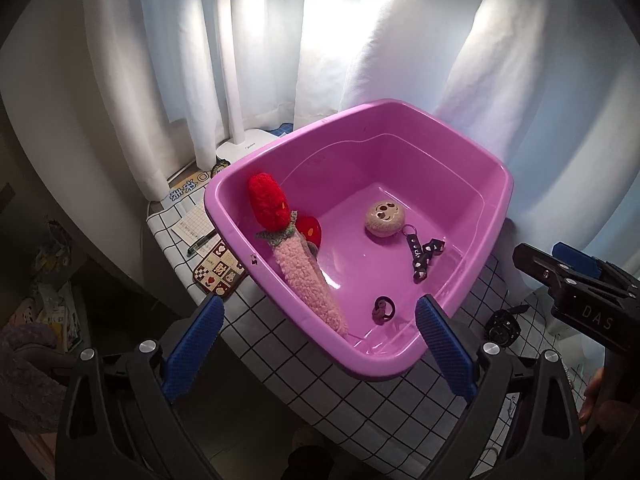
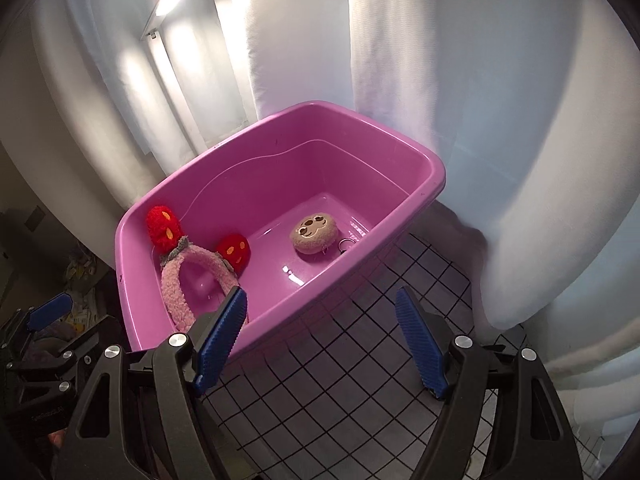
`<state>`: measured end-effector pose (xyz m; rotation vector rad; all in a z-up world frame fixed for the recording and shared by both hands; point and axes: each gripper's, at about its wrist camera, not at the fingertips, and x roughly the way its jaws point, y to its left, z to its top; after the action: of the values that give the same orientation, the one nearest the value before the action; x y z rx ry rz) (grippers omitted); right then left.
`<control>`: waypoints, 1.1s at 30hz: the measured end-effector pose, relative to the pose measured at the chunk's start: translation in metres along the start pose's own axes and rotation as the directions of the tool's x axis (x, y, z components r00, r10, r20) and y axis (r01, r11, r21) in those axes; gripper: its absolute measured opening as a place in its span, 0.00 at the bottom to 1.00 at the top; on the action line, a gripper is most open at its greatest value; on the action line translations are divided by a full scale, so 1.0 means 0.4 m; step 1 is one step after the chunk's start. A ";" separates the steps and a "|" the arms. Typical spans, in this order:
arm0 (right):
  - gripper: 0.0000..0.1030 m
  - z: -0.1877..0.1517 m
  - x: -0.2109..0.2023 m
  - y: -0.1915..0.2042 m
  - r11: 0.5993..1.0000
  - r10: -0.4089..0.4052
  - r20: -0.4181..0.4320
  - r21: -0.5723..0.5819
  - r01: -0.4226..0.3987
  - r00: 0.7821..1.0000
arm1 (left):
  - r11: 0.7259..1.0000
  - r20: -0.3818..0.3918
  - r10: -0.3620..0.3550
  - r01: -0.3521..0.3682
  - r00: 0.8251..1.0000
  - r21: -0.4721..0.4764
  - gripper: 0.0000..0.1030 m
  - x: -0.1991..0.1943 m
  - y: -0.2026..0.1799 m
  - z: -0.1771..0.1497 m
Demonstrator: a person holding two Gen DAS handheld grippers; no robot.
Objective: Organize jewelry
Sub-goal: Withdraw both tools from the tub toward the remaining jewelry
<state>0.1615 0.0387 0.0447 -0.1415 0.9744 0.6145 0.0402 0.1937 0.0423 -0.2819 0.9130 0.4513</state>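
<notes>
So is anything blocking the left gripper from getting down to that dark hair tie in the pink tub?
Nothing visible blocks it. The left gripper hangs open above the pink tub's near rim, and the dark hair tie lies alone on the tub floor just past it. The plush headband lies to its left, apart.

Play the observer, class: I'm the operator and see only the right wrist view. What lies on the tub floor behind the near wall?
Observer: A small dark loop, perhaps a hair tie, lies on the pink tub floor there.
Operator: What hangs from the plush's ring?
Observer: A black strap with white marks, lying flat beside the round plush.
Operator: Anything outside the tub?
Observer: What looks like a black watch sits on the checked tablecloth, right of the tub.
</notes>
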 end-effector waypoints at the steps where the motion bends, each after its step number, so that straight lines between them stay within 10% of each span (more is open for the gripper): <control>1: 0.71 -0.023 -0.016 -0.013 1.000 -0.004 0.005 0.004 0.004 1.000 | 1.000 0.003 0.001 -0.001 1.000 0.001 0.92 -0.010 -0.010 -0.013; 19: 0.71 -0.528 -0.301 -0.358 0.990 -0.091 -0.015 0.111 0.092 0.996 | 0.996 -0.046 -0.073 0.071 0.996 -0.046 0.93 -0.124 -0.205 -0.358; 33: 0.71 -0.813 -0.324 -0.555 0.935 -0.173 -0.075 0.302 0.187 0.982 | 0.991 -0.123 -0.099 0.109 0.988 0.079 0.93 -0.063 -0.356 -0.585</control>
<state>-0.0077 -0.3223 -0.0694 0.0329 1.0782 0.2858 -0.0661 -0.0352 -0.0678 -0.2787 1.0258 0.3006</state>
